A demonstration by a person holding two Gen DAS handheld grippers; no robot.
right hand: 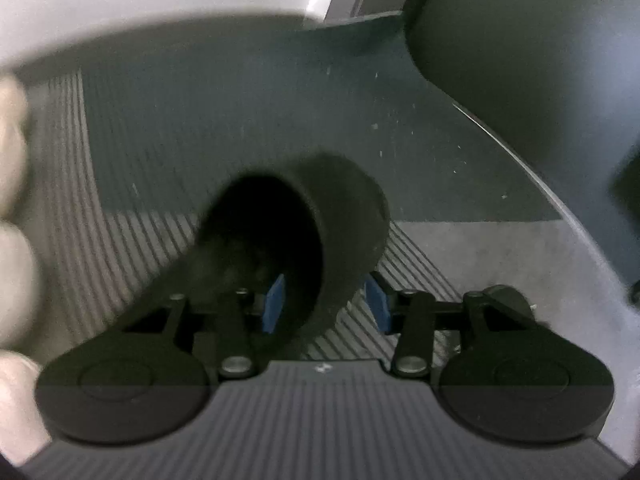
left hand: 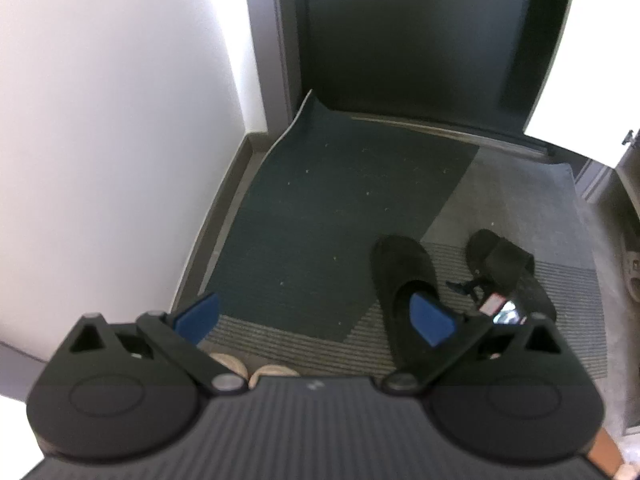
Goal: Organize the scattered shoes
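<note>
Left gripper [left hand: 316,320] hangs above the mat, jaws spread wide with nothing between them; its right blue pad overlaps the heel opening of a black slipper [left hand: 404,276] in the left wrist view, contact unclear. Two beige shoe toes [left hand: 252,368] peek out just under the gripper body at the mat's near edge. Right gripper [right hand: 324,304] has its jaws clamped on the side wall of a second black slipper [right hand: 316,232], one blue pad inside the opening, the other outside; the slipper is tilted, toe pointing away, whether it touches the mat is unclear. In the left wrist view that same slipper [left hand: 508,268] sits to the right of the first, near it, on the striped near-right part of the mat, with the right gripper on its heel end. Blurred pale fingers [right hand: 12,272] at the left edge of the right wrist view. Mat [left hand: 320,208] is dark green in the middle, grey striped toward the near edge, its far-left corner curled up against the door frame. Dark door [left hand: 400,32] beyond the mat's far edge, white wall [left hand: 100,120] to the left.
</note>
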